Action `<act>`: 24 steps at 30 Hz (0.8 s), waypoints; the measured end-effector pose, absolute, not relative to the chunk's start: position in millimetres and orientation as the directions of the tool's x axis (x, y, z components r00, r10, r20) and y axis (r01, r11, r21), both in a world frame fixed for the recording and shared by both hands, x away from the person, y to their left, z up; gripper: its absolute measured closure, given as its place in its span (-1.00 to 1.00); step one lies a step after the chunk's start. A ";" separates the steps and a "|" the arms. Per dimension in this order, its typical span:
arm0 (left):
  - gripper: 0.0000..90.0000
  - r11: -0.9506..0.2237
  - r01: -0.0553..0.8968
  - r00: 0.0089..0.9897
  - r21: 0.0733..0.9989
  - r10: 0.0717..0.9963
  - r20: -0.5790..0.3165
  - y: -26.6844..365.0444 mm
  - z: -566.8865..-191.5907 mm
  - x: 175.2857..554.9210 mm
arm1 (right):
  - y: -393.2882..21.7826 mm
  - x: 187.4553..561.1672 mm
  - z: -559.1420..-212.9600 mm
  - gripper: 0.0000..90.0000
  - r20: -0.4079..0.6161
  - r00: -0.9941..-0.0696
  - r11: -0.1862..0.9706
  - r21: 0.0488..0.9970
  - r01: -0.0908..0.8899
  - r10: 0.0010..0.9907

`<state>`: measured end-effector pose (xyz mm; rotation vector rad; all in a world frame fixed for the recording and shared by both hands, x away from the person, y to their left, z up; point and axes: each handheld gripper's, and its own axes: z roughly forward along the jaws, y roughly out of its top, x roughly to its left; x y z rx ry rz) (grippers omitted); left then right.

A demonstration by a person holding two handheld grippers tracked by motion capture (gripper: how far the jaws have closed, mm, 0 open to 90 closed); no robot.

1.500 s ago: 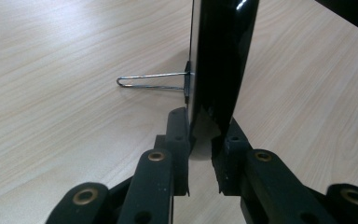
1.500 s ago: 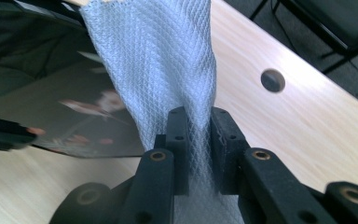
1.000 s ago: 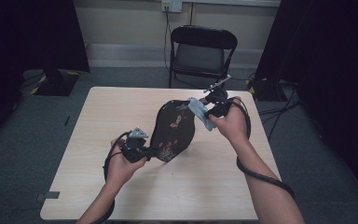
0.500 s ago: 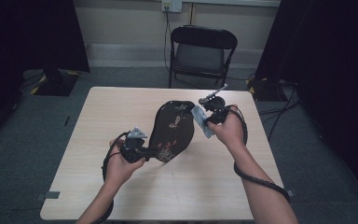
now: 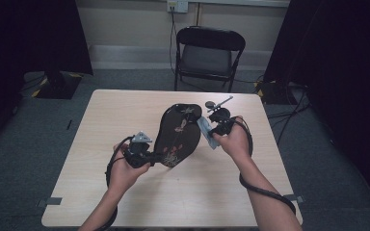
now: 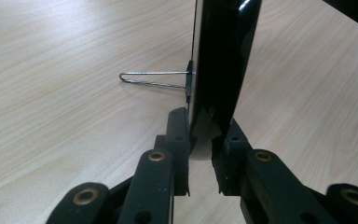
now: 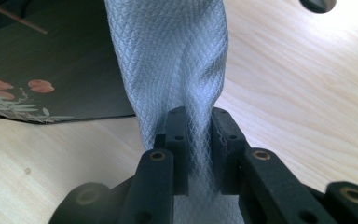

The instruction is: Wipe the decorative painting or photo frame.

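A black oval tray (image 5: 178, 134) with a flower pattern is held tilted above the wooden table (image 5: 96, 125). My left gripper (image 5: 158, 156) is shut on its near rim. In the left gripper view the jaws (image 6: 204, 140) clamp the tray's edge (image 6: 223, 56), and a thin wire loop (image 6: 154, 79) juts from the tray's side. My right gripper (image 5: 211, 131) is shut on a pale blue-grey cloth (image 5: 206, 131) that lies against the tray's right rim. In the right gripper view the cloth (image 7: 172, 56) rises from between the jaws (image 7: 196, 126), with the tray's patterned face (image 7: 51, 56) at left.
A black folding chair (image 5: 207, 53) stands behind the table's far edge. Dark curtains hang on both sides, and cables lie on the floor at right (image 5: 289, 91). Bare tabletop lies to the left and in front of the hands.
My right hand has come down and toward the person with the cloth, along the tray's right rim. The left hand and the tray stay where they were.
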<state>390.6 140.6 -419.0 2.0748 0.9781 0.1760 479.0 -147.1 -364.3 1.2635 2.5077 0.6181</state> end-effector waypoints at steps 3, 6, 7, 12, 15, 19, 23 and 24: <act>0.74 -0.365 0.583 0.689 0.725 0.696 -0.203 141.0 -419.2 390.5 | -146.2 477.6 -368.4 0.76 -0.037 -0.591 0.532 0.484 0.695 0.806; 0.74 -0.365 0.583 0.688 0.726 0.697 -0.202 140.9 -419.2 390.6 | -145.0 476.5 -372.5 0.76 -0.035 -0.593 0.533 0.486 0.693 0.804; 0.74 -0.366 0.584 0.689 0.725 0.695 -0.204 141.0 -419.1 390.6 | -144.6 476.1 -373.4 0.76 -0.033 -0.593 0.531 0.488 0.693 0.804; 0.74 -0.364 0.582 0.689 0.727 0.696 -0.202 140.8 -419.3 390.5 | -142.8 475.2 -378.9 0.76 -0.029 -0.599 0.535 0.485 0.692 0.801; 0.74 -0.360 0.581 0.687 0.730 0.698 -0.202 140.8 -419.8 390.2 | -142.9 474.8 -385.2 0.76 -0.025 -0.599 0.536 0.480 0.695 0.800; 0.74 -0.363 0.583 0.687 0.727 0.698 -0.203 140.8 -419.3 390.2 | -143.2 474.1 -396.8 0.76 -0.019 -0.595 0.532 0.472 0.703 0.803; 0.74 -0.362 0.584 0.686 0.726 0.699 -0.203 140.7 -419.2 390.3 | -143.5 474.0 -406.9 0.76 -0.018 -0.595 0.536 0.458 0.709 0.803; 0.74 -0.365 0.581 0.688 0.727 0.698 -0.199 140.1 -418.8 390.2 | -144.1 474.8 -409.6 0.76 -0.016 -0.592 0.533 0.455 0.713 0.806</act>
